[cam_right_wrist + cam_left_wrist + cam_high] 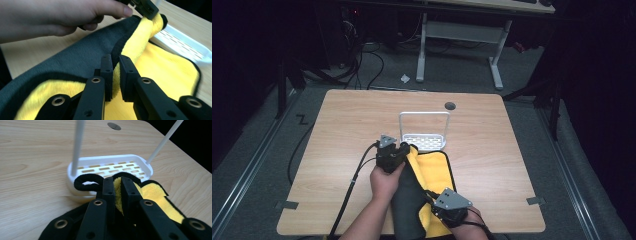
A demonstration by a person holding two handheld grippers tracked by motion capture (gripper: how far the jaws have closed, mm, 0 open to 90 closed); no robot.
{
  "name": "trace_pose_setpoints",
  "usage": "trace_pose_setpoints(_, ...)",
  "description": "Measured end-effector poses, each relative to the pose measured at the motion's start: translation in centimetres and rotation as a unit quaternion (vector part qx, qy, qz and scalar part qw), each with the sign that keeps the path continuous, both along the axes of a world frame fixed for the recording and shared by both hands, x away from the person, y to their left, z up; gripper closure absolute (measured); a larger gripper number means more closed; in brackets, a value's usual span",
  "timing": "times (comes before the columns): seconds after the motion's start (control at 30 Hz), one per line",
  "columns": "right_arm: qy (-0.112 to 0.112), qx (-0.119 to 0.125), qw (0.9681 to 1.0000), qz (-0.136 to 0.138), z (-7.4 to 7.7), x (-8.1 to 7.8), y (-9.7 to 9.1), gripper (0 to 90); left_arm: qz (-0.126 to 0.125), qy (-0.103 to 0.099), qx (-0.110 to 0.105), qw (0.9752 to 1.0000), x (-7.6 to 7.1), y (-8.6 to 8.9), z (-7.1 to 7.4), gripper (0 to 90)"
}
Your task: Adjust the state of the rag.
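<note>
One cloth, yellow on one face and dark grey on the other with a black hem, lies near the front middle of the bench, partly folded over itself so the grey side shows along its left and the yellow to the right. Its far end touches a single white slotted tray with a tall wire hoop standing on it. There are two grippers: the left gripper sits at the cloth's far corner, just beside the tray, its jaws pinching the hem; the right gripper is at the near edge of the bench, its jaws pinching a yellow fold of the same cloth. One small dark round cap sits in the bench top by the far edge. To the left and right of the cloth the wood lies bare out to the edges.
</note>
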State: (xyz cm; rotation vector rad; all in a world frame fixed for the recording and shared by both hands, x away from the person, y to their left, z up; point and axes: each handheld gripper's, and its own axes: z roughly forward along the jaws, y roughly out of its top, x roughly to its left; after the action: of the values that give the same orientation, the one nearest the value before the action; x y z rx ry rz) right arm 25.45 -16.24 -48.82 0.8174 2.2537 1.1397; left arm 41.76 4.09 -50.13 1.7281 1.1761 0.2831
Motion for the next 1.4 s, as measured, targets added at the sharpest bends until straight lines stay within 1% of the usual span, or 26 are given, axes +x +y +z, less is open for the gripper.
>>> trace_pose_setpoints(0.13, 0.004, 0.002, 0.9999, -0.013, -0.2, 0.0, -1.5, 83.0, -0.005, -0.008, 0.004, 1.0000, 0.1, -1.6, 0.5, 82.2)
trace_pose_setpoints(0.23, 0.008, 0.004, 0.9997, -0.021, -0.4, -0.1, -2.3, 82.8, -0.005, -0.013, 0.003, 0.9999, 0.1, -2.3, 0.9, 82.0)
trace_pose_setpoints(0.3, 0.007, 0.007, 0.9996, -0.026, -0.4, -0.1, -2.7, 82.8, -0.005, -0.015, 0.002, 0.9999, 0.0, -2.5, 1.1, 81.9)
trace_pose_setpoints(0.37, 0.007, 0.012, 0.9995, -0.029, -0.2, -0.2, -3.1, 82.6, -0.005, -0.026, 0.003, 0.9997, -0.3, -2.6, 1.5, 81.8)
trace_pose_setpoints(0.5, 0.002, 0.022, 0.9992, -0.032, 0.1, -0.7, -3.7, 82.5, -0.010, -0.037, -0.005, 0.9993, -1.0, -2.3, 2.2, 81.5)
trace_pose_setpoints(0.6, -0.001, 0.024, 0.9991, -0.035, 0.3, -1.0, -4.0, 82.5, -0.015, -0.038, -0.010, 0.9991, -1.1, -2.4, 2.4, 81.2)
trace_pose_setpoints(0.63, -0.001, 0.024, 0.9991, -0.035, 0.3, -1.0, -4.1, 82.4, -0.017, -0.034, -0.009, 0.9992, -1.0, -2.6, 2.4, 81.0)
trace_pose_setpoints(0.7, 0.004, 0.022, 0.9991, -0.037, 0.1, -1.1, -4.2, 82.0, -0.022, -0.024, 0.002, 0.9995, -0.7, -3.2, 2.0, 80.4)
trace_pose_setpoints(0.77, 0.014, 0.009, 0.9991, -0.040, -0.3, -1.1, -4.3, 81.8, -0.025, -0.007, 0.010, 0.9996, -0.2, -3.8, 1.4, 80.1)
trace_pose_setpoints(0.8, 0.020, 0.003, 0.9989, -0.043, -0.6, -1.1, -4.4, 81.5, -0.029, 0.001, 0.021, 0.9994, 0.1, -4.3, 1.0, 80.2)
trace_pose_setpoints(0.83, 0.028, -0.006, 0.9986, -0.045, -1.0, -1.0, -4.6, 81.3, -0.032, 0.006, 0.028, 0.9991, 0.2, -4.6, 0.8, 80.3)
trace_pose_setpoints(0.9, 0.039, -0.006, 0.9981, -0.047, -1.3, -1.0, -4.8, 81.3, -0.034, 0.010, 0.034, 0.9988, 0.4, -5.3, 0.4, 80.5)
trace_pose_setpoints(1.0, 0.045, -0.010, 0.9975, -0.054, -1.7, -0.8, -5.2, 81.3, -0.038, 0.016, 0.035, 0.9986, 0.7, -6.1, 0.2, 80.5)
trace_pose_setpoints(1.1, 0.047, -0.013, 0.9970, -0.059, -1.7, -0.8, -5.4, 80.3, -0.043, 0.018, 0.027, 0.9986, 0.7, -6.8, 0.2, 80.3)
trace_pose_setpoints(1.13, 0.048, -0.010, 0.9970, -0.060, -1.7, -0.8, -5.5, 79.1, -0.047, 0.017, 0.023, 0.9985, 0.7, -7.0, 0.2, 78.9)
trace_pose_setpoints(1.17, 0.049, -0.009, 0.9969, -0.062, -1.7, -0.9, -5.6, 76.7, -0.057, 0.015, 0.016, 0.9981, 0.7, -7.2, 0.2, 75.7)
trace_pose_setpoints(1.2, 0.046, -0.006, 0.9968, -0.066, -1.6, -0.9, -5.7, 72.5, -0.076, 0.017, 0.009, 0.9969, 0.7, -7.6, 0.1, 69.9)
trace_pose_setpoints(1.23, 0.039, -0.002, 0.9962, -0.078, -1.5, -0.9, -5.9, 69.0, -0.085, 0.021, 0.009, 0.9961, 0.7, -7.9, 0.1, 63.4)
trace_pose_setpoints(1.27, 0.034, 0.002, 0.9957, -0.086, -1.4, -0.8, -6.1, 66.7, -0.089, 0.015, 0.010, 0.9958, 0.5, -8.0, 0.1, 59.8)
trace_pose_setpoints(1.33, 0.022, 0.011, 0.9946, -0.100, -1.1, -0.8, -6.4, 65.0, -0.097, 0.008, 0.004, 0.9952, 0.3, -8.1, 0.2, 54.4)
trace_pose_setpoints(1.4, 0.016, 0.016, 0.9940, -0.107, -0.9, -0.7, -6.7, 65.0, -0.102, 0.007, 0.001, 0.9947, 0.1, -8.1, 0.3, 51.8)
